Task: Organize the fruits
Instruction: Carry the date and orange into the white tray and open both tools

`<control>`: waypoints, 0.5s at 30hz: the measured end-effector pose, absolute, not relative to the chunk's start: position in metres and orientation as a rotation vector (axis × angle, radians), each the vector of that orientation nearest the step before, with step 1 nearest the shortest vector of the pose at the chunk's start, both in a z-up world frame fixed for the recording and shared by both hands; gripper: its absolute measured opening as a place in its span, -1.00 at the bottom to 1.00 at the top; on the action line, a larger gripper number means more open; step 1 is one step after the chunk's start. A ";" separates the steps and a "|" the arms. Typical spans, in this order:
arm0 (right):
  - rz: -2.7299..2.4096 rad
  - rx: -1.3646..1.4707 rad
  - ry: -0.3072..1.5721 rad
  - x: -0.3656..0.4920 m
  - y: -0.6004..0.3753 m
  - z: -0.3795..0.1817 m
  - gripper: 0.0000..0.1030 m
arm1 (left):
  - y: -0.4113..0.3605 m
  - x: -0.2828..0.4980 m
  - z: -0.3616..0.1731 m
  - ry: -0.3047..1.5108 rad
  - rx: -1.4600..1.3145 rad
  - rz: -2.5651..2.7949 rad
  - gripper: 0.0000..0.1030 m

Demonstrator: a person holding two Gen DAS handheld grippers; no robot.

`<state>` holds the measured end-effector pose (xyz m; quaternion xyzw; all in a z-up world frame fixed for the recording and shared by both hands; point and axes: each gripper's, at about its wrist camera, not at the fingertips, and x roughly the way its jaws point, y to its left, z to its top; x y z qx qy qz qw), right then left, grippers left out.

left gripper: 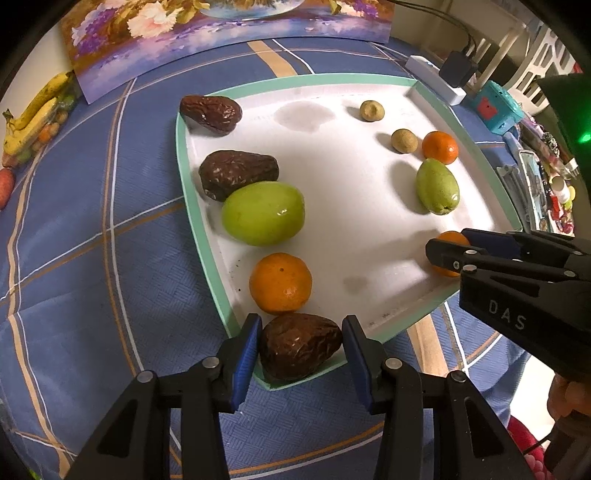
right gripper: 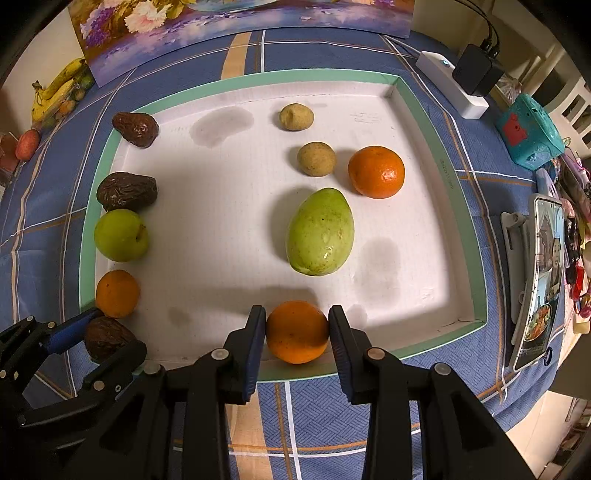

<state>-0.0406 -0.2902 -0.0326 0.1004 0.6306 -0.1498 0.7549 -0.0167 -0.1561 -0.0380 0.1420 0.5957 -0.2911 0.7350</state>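
Worktop under a blue plaid cloth [right gripper: 332, 413] carries a white tray with a green rim [right gripper: 461, 206]; a floral painting [right gripper: 236, 33] leans at the back. The left gripper [left gripper: 300, 345] has its fingers clamped on a brown wrinkled fruit [left gripper: 299, 345] in the tray's near-left corner. The right gripper [right gripper: 297, 332] has its fingers clamped on an orange [right gripper: 297, 331] at the near edge

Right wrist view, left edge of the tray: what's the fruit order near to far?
Dark fruit in the left hand-held gripper → orange → green apple → wrinkled dark fruit → far dark fruit.
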 end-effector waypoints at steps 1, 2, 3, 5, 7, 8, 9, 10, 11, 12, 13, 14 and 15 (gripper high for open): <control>-0.326 0.215 1.377 -0.041 -0.290 -0.033 -0.28 | -0.155 -0.015 -0.036 1.313 0.307 -0.647 -0.05; -0.327 0.209 1.377 -0.040 -0.289 -0.033 -0.28 | -0.153 -0.015 -0.036 1.315 0.298 -0.652 -0.05; -0.327 0.206 1.377 -0.039 -0.288 -0.034 -0.28 | -0.151 -0.015 -0.034 1.314 0.289 -0.656 -0.02; -0.328 0.198 1.378 -0.038 -0.286 -0.036 -0.28 | -0.146 -0.017 -0.029 1.310 0.266 -0.668 0.05; -0.332 0.192 1.378 -0.038 -0.283 -0.037 -0.28 | -0.140 -0.019 -0.024 1.305 0.243 -0.679 0.10; -0.334 0.189 1.378 -0.038 -0.282 -0.038 -0.28 | -0.138 -0.020 -0.022 1.300 0.236 -0.682 0.11; -0.334 0.186 1.378 -0.037 -0.281 -0.038 -0.28 | -0.135 -0.020 -0.018 1.293 0.233 -0.681 0.14; -0.334 0.183 1.376 -0.037 -0.280 -0.038 -0.28 | -0.132 -0.021 -0.016 1.285 0.236 -0.671 0.18; -0.336 0.179 1.376 -0.037 -0.278 -0.038 -0.28 | -0.128 -0.021 -0.012 1.272 0.242 -0.654 0.23; -0.337 0.174 1.374 -0.037 -0.277 -0.038 -0.28 | -0.125 -0.021 -0.010 1.263 0.243 -0.645 0.24; -0.338 0.170 1.371 -0.037 -0.276 -0.036 -0.28 | -0.121 -0.024 -0.006 1.256 0.241 -0.636 0.24; -0.340 0.166 1.363 -0.037 -0.275 -0.034 -0.28 | -0.115 -0.023 -0.004 1.251 0.231 -0.624 0.25; -0.343 0.163 1.359 -0.038 -0.274 -0.033 -0.28 | -0.108 -0.020 -0.003 1.251 0.213 -0.606 0.31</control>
